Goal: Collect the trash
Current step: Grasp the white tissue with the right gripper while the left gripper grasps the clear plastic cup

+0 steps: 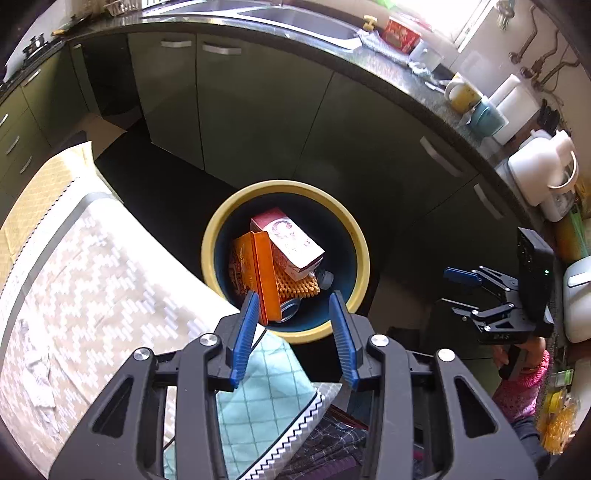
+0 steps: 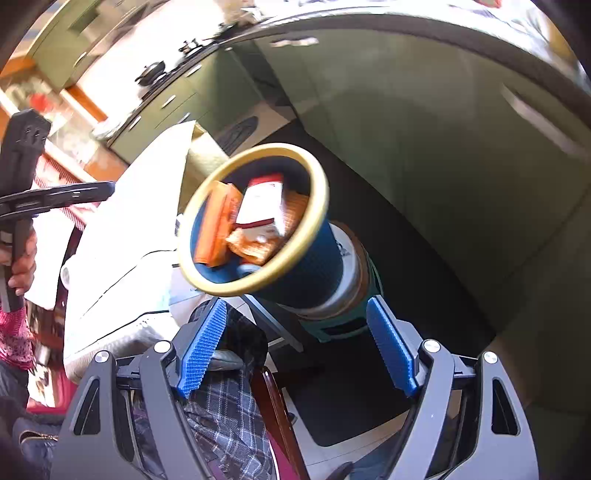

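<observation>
Full trash bin (image 1: 285,258), jaws apart

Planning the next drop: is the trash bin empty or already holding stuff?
Holding stuff: the trash bin contains an orange box, a red-and-white carton and orange mesh, well below the rim.

Home kitchen. Steel sink (image 1: 295,18) set in dark speckled countertop (image 1: 388,70). Green cabinets (image 1: 258,110) w/ silver handles under it. Gas stove (image 1: 35,44) at far left, pan on stove in right wrist view (image 2: 151,72). Mugs (image 1: 463,94), white jug (image 1: 543,168), red box (image 1: 400,35) on counter. Pipes on wall (image 1: 535,44) near bright window. Yellow-rim trash bin (image 1: 343,218) on dark floor, w/ boxes inside.
</observation>
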Motion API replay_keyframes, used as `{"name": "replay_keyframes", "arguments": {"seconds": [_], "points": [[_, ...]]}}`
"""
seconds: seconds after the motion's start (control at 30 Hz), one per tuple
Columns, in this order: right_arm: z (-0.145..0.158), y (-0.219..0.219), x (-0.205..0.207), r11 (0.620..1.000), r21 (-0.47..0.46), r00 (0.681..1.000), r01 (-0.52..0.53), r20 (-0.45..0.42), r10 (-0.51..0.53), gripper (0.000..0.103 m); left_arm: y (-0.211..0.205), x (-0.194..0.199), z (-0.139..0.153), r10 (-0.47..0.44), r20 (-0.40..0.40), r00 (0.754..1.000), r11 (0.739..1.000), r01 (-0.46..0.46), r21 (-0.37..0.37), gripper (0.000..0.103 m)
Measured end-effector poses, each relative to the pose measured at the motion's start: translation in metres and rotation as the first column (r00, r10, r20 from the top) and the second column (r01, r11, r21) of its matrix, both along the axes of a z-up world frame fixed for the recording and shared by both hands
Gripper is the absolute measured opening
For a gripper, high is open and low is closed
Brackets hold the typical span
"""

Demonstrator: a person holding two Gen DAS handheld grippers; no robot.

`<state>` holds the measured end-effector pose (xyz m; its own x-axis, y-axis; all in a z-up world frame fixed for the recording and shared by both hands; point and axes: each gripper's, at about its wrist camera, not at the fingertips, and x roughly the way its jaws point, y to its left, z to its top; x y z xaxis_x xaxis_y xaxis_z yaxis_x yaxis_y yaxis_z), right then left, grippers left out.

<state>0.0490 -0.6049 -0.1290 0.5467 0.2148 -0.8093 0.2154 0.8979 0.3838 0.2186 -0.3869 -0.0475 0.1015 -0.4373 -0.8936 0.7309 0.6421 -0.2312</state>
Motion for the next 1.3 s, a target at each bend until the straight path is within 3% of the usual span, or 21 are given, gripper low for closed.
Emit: {"name": "replay_keyframes", "arguments": {"seconds": [0.07, 0.2, 0.27, 0.33, 0.43, 0.57, 0.7, 0.8, 0.93, 1.1, 1.2, 1.27, 1.3], "points": [[0.013, 0.015, 0.010, 0.998, -0.033, 0.999, -0.050, 0.010, 0.050, 0.078, 0.039, -0.003, 0.015, 0.051, 0.003, 0.999, 0.997, -0.051, -0.055, 0.040], [0.037, 0.058, 0.046, 0.981, -0.083, 0.983, -0.178, 0.040, 0.182, 0.078, 0.140, -0.010, 0.043, 0.204, 0.072, 0.976, 0.973, -0.194, -0.128, 0.057], [0.045, 0.093, 0.074, 0.959, -0.102, 0.961, -0.266, 0.048, 0.272, 0.078, 0.196, -0.013, 0.052, 0.317, 0.117, 0.941, 0.943, -0.299, -0.147, 0.061], [0.050, 0.134, 0.106, 0.926, -0.119, 0.929, -0.359, 0.045, 0.366, 0.078, 0.249, -0.019, 0.058, 0.430, 0.173, 0.886, 0.900, -0.408, -0.151, 0.071], [0.051, 0.203, 0.157, 0.859, -0.125, 0.865, -0.496, 0.021, 0.502, 0.078, 0.318, -0.033, 0.051, 0.553, 0.213, 0.806, 0.833, -0.535, -0.139, 0.078], [0.043, 0.293, 0.224, 0.798, -0.042, 0.799, -0.601, -0.023, 0.601, 0.078, 0.382, -0.048, 0.030, 0.633, 0.149, 0.759, 0.774, -0.621, -0.125, 0.078], [0.035, 0.378, 0.280, 0.745, -0.084, 0.749, -0.662, -0.072, 0.658, 0.078, 0.411, -0.059, 0.017, 0.662, 0.121, 0.739, 0.749, -0.650, -0.126, 0.078], [0.023, 0.420, 0.318, 0.719, -0.145, 0.734, -0.679, -0.138, 0.665, 0.078, 0.424, -0.063, 0.009, 0.666, 0.103, 0.739, 0.746, -0.655, -0.124, 0.078], [0.005, 0.445, 0.348, 0.706, -0.190, 0.730, -0.683, -0.209, 0.650, 0.076, 0.432, -0.064, -0.003, 0.654, 0.084, 0.751, 0.756, -0.646, -0.106, 0.078], [-0.011, 0.458, 0.369, 0.718, -0.190, 0.740, -0.669, -0.253, 0.623, 0.069, 0.437, -0.057, -0.016, 0.644, 0.071, 0.762, 0.765, -0.639, -0.086, 0.078], [-0.023, 0.465, 0.375, 0.720, -0.190, 0.740, -0.667, -0.280, 0.612, 0.059, 0.438, -0.048, -0.022, 0.648, 0.069, 0.758, 0.761, -0.644, -0.071, 0.079], [-0.023, 0.470, 0.375, 0.710, -0.230, 0.744, -0.666, -0.273, 0.610, 0.046, 0.438, -0.039, -0.026, 0.651, 0.072, 0.756, 0.759, -0.649, -0.055, 0.079], [-0.023, 0.470, 0.375, 0.713, -0.204, 0.739, -0.671, -0.264, 0.619, 0.024, 0.438, -0.035, -0.028, 0.653, 0.077, 0.754, 0.757, -0.651, -0.047, 0.079]]}}
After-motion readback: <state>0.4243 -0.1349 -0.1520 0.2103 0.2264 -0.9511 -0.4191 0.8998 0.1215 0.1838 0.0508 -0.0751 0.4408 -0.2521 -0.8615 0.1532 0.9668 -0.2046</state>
